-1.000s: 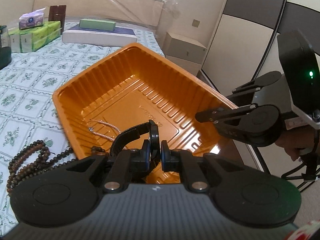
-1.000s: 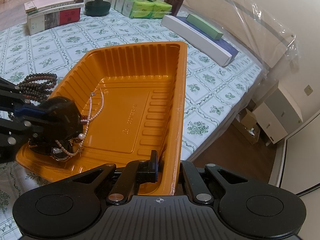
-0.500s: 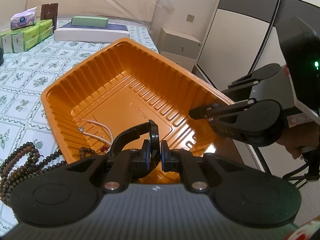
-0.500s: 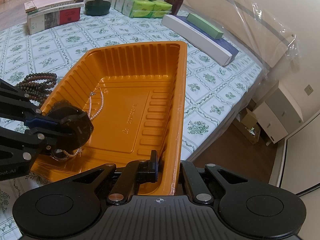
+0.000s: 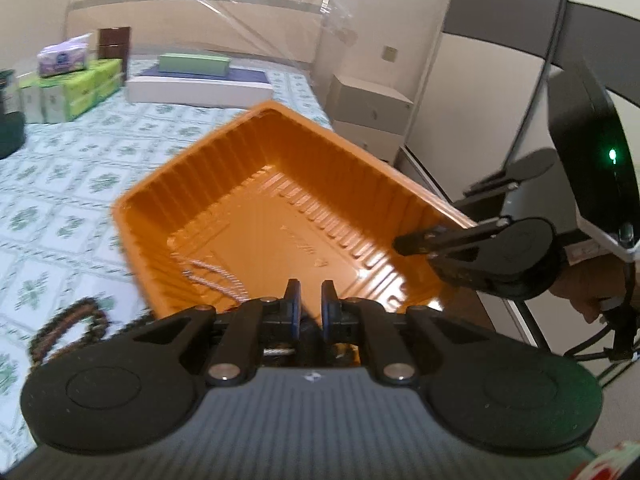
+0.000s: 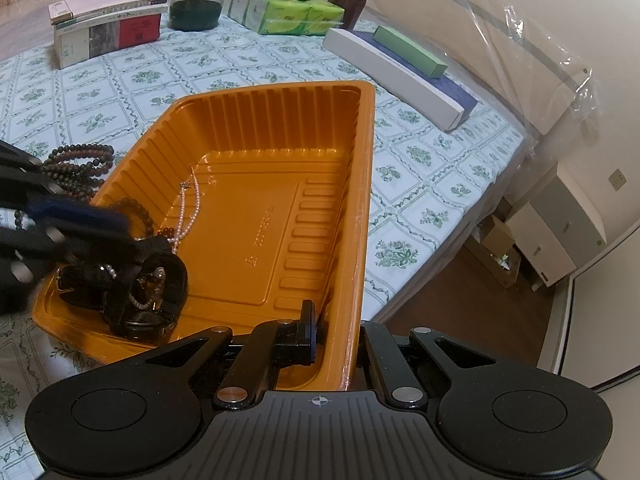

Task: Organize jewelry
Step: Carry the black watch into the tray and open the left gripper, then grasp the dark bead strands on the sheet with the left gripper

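An orange plastic tray (image 6: 362, 184) lies on the bed; it also shows in the left wrist view (image 5: 256, 172). My right gripper (image 6: 334, 340) is shut on the tray's near rim. A black watch (image 6: 140, 292) lies in the tray's near left corner beside a pearl necklace (image 6: 190, 210) and a dark bead bracelet (image 6: 136, 210). My left gripper (image 5: 307, 304) stands slightly open and empty just above the watch; it shows blurred at the left of the right wrist view. A dark bead necklace (image 6: 76, 164) lies on the sheet left of the tray, also in the left wrist view (image 5: 68, 328).
Books (image 6: 108, 28), a dark jar (image 6: 196, 0), green tissue packs (image 6: 280, 10), a brown tin (image 6: 352, 0) and long flat boxes (image 6: 400, 68) stand at the back of the bed. The bed edge, floor and a bedside cabinet (image 6: 560, 236) are at the right.
My left gripper has let go of the black watch, which now lies in the tray's corner, and has pulled back and up. My right gripper stays shut on the rim.
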Tool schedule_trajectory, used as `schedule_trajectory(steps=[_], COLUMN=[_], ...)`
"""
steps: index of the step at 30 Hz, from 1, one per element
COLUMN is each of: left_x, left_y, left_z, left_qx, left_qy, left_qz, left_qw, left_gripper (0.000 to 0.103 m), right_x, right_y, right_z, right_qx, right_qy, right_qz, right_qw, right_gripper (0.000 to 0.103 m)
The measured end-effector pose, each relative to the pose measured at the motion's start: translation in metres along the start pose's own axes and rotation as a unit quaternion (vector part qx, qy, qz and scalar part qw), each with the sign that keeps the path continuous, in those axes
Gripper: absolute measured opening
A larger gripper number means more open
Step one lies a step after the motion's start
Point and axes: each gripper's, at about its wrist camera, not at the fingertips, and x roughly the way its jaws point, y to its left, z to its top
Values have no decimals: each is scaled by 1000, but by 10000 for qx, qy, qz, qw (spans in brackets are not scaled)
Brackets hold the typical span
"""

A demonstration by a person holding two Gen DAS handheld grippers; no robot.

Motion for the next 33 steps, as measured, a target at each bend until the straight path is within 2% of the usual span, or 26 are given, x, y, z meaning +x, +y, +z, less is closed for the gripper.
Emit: schedule_trajectory(steps=[5,8,11,17,24,33], left_x=[-26,-42,-56,-73,-70,-49], left_y=[30,51,74,104,119,115], left_z=[-13,-25,-39,-60,-73,-71], left_qx=[-209,-342,-594,-777,-811,-920], left_qy=[-105,-130,-107,9,164,233], left_qz=[568,1034,1323,1883,2033,1749], left_qw=[9981,9940,9894,9790,9756,9800], left_gripper=[10,10,10,19,24,24], right_x=[0,0,0,0,-1,-1], right_y=[-1,-1,-1,-2,-1,-2], right_z=[0,-1,-1,-1,-1,-1], right_qx=[16,19,19,18,11,13], right_qy=[-3,-6,-6,-7,-4,-3], right_qz=[6,4,-1,2,-4,-5], right_qw=[10000,10000,10000,10000,10000,10000], right_gripper=[4,4,4,4,4,4])
